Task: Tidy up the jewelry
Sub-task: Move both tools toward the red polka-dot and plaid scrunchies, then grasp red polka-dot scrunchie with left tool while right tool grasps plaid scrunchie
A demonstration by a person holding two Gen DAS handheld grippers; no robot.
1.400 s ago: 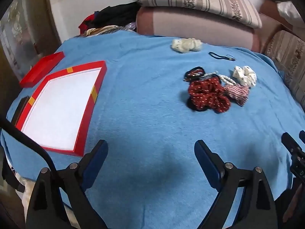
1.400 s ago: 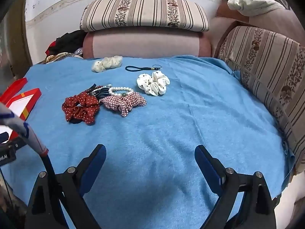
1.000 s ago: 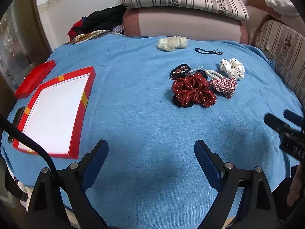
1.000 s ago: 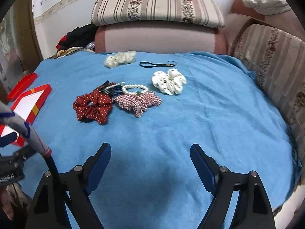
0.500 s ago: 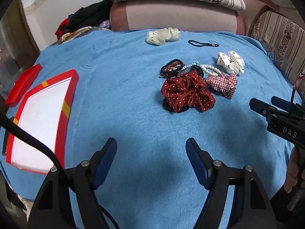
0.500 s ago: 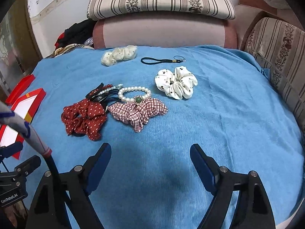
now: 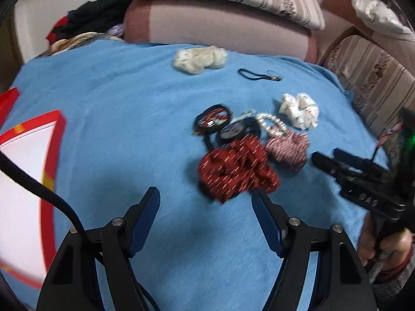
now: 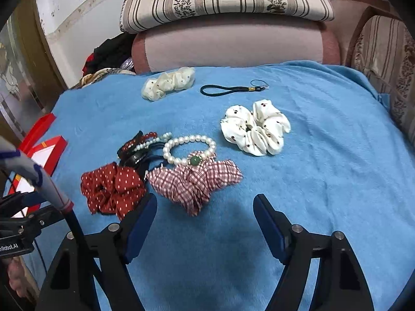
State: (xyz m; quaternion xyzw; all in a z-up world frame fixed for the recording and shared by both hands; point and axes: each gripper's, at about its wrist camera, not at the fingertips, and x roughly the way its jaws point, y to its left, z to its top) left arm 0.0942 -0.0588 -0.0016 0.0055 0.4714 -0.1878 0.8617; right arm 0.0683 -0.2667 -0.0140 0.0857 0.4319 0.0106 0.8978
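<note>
Approach step, nothing yet sorted. Both grippers are closing in on the cluster of jewelry and hair ties on the blue cloth (image 8: 324,155). The left gripper (image 7: 205,202) has its fingers partly open and empty, lately narrowed, just short of the red scrunchie (image 7: 236,171). The right gripper (image 8: 205,208) has its fingers wide and empty, just now closing a little, before the plaid scrunchie (image 8: 194,181), on which the pearl bracelet (image 8: 189,149) partly rests. The red tray (image 7: 49,171) lies well apart at the left. Likely next: settle on one piece, lower the fingers astride it and pinch. The left view is motion-blurred; the dark pieces (image 8: 137,153) behind the red scrunchie overlap and cannot be told apart; the tray is cut off.
</note>
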